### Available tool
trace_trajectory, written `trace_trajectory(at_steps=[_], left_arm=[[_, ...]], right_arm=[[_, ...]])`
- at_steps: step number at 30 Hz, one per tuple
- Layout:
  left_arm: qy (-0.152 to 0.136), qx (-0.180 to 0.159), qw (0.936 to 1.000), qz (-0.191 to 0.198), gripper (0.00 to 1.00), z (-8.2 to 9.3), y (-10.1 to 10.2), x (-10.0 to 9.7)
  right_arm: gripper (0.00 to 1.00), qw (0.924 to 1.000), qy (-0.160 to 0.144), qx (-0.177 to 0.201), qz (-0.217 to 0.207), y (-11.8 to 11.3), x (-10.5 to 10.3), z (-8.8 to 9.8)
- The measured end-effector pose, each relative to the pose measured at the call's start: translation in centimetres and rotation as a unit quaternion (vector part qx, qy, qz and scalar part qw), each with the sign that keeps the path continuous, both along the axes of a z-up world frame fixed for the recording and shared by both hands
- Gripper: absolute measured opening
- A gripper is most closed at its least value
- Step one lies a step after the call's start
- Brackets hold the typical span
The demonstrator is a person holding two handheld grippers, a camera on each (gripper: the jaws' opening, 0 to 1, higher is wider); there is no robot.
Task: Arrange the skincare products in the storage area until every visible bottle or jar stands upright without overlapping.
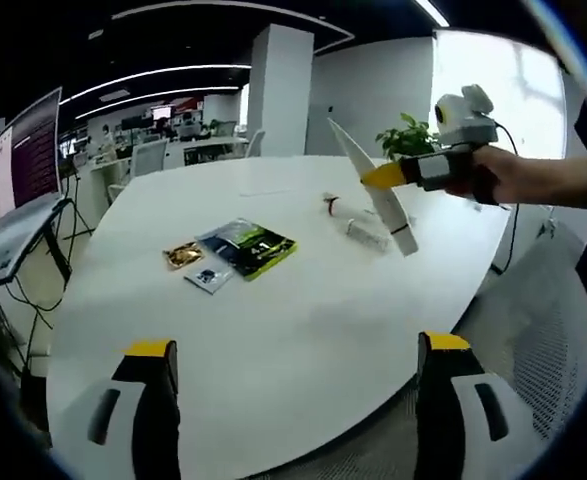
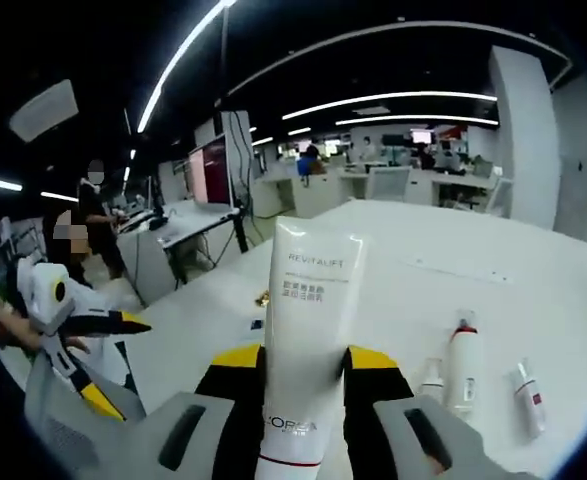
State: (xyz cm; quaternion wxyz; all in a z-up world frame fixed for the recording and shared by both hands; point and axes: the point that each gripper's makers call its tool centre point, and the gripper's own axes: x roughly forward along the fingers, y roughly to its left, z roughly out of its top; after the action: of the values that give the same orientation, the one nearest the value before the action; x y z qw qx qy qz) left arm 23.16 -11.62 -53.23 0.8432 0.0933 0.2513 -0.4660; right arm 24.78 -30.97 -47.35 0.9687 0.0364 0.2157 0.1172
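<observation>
In the left gripper view, the left tongs (image 1: 295,372) are hanging wide open over the white surface (image 1: 273,330), gripping nothing. In the right gripper view, the right tongs (image 2: 304,367) are clamping the white tube (image 2: 306,330) above the surface, near the lying bottles (image 2: 462,367). Lowering it cap-down, level, beside them, not overlapping, seems wise.
</observation>
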Motion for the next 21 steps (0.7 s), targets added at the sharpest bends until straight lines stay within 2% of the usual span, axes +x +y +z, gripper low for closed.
trace_trajectory(at_steps=[3, 9, 15, 18, 21], left_arm=[[0.009, -0.019, 0.9997, 0.01, 0.95, 0.9, 0.0, 0.2], [0.002, -0.04, 0.9991, 0.014, 0.98, 3.1, -0.7, 0.2], [-0.001, -0.084, 0.9964, 0.01, 0.99, 6.2, -2.7, 0.3], [0.023, -0.128, 0.9915, 0.005, 0.99, 8.3, -4.5, -0.3], [0.027, -0.141, 0.9896, -0.003, 0.99, 9.5, -5.8, -0.7]], right_arm=[[0.2, 1.0, -0.004, 0.005, 0.0, 0.5, -0.5, 0.4], [0.2, 0.9999, -0.006, 0.01, -0.005, 0.5, -1.5, 0.8], [0.2, 0.9998, -0.017, 0.007, 0.001, 0.9, -2.5, 1.6], [0.2, 0.9997, -0.025, 0.002, 0.009, 1.6, -2.8, 2.0], [0.2, 0.9994, -0.031, -0.003, 0.018, 2.1, -2.9, 2.3]])
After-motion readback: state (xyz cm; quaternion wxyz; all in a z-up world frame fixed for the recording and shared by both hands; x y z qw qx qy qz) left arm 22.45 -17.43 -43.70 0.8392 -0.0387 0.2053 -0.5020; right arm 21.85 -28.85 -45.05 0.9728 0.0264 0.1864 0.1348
